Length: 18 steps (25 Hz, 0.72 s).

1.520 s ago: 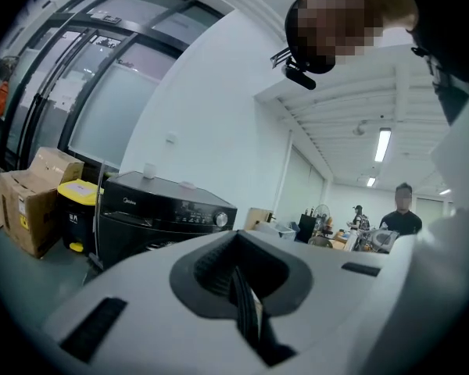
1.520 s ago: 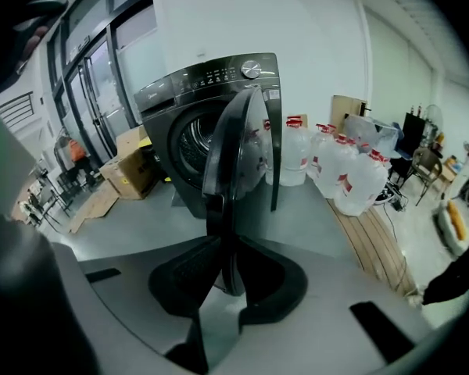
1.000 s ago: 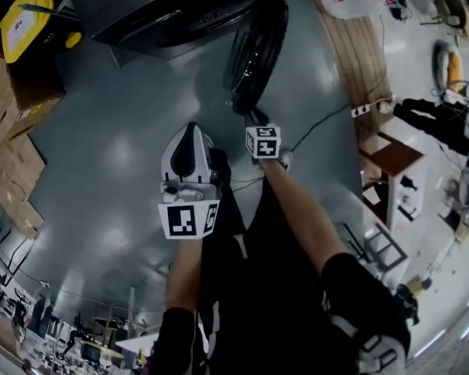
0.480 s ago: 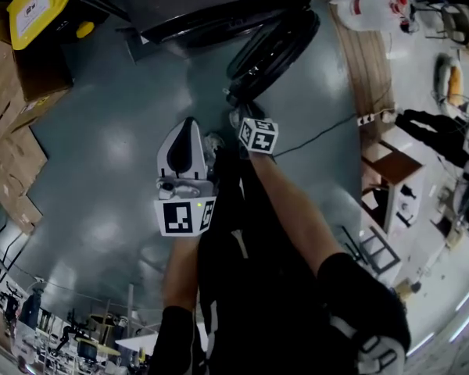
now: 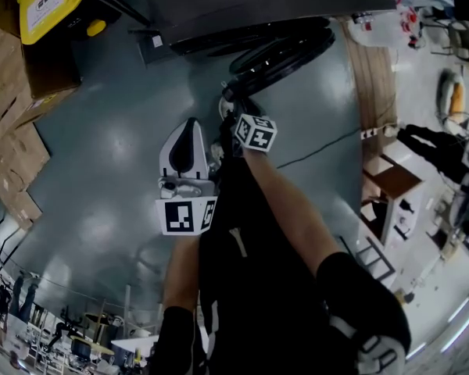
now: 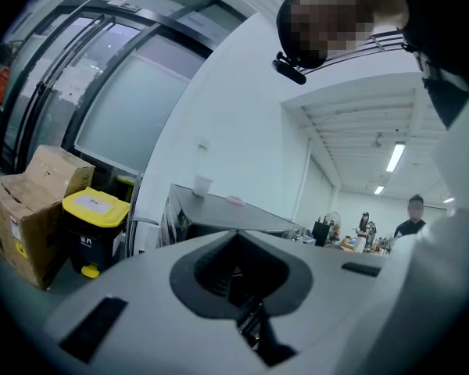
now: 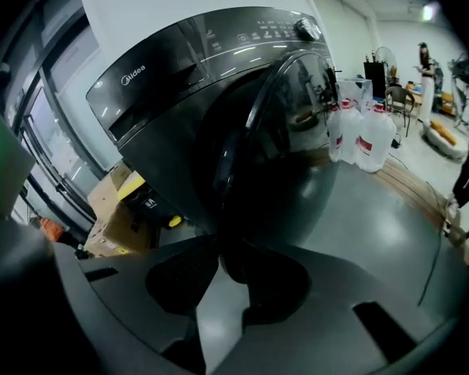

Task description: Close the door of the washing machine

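Observation:
A dark grey front-loading washing machine point(image 5: 242, 6) stands at the top of the head view, and its round glass door point(image 5: 285, 53) hangs partly ajar, at a narrow angle to the front. My right gripper point(image 5: 228, 104) points steeply down at the door's lower edge. In the right gripper view the door point(image 7: 297, 147) fills the middle. The jaws of the right gripper point(image 7: 219, 252) are opening, with the door's rim at their tips and bare floor showing between them. My left gripper point(image 5: 189, 127) is held back over the floor, shut and empty. The left gripper point(image 6: 238, 276) faces the machine's side point(image 6: 219, 213).
Left of the machine are a black bin with a yellow lid point(image 5: 51, 2) and stacked cardboard boxes point(image 5: 16, 155). Large water bottles point(image 7: 359, 135) stand on a wooden strip to its right. A cable point(image 5: 320, 143) crosses the grey floor. A person point(image 6: 413, 217) stands far off.
The door has swung closer to the machine's front. My right gripper has followed it up and to the left in the head view. The left gripper has come forward with the person.

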{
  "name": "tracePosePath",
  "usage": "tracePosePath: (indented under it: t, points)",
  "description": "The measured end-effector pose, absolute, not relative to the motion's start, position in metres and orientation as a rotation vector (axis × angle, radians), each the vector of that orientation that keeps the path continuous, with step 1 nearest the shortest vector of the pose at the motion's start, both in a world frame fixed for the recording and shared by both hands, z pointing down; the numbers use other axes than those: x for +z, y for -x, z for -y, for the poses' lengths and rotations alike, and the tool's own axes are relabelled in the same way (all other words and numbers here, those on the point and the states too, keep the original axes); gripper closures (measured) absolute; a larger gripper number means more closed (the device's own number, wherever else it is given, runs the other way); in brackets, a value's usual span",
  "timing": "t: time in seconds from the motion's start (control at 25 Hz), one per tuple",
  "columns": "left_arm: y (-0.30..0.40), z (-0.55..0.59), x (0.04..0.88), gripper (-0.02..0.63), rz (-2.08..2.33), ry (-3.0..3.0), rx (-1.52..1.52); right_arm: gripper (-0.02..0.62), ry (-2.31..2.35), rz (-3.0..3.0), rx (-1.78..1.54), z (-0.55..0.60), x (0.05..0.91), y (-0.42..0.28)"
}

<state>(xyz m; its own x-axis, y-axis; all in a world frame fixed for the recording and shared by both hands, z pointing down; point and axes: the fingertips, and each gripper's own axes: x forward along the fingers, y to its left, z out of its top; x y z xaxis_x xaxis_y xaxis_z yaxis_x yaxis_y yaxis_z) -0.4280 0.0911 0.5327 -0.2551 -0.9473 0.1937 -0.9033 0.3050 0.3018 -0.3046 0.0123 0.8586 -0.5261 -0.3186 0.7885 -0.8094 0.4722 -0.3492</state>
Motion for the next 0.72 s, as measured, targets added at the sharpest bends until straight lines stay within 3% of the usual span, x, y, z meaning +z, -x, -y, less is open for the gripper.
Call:
tracePosePath:
  t: [0.72]
  points:
    - [0.471, -0.061, 0.547, 0.603, 2.253, -1.606, -0.182, 0.508, -0.897, 2.092, 0.969, 0.028, 0.846, 0.394]
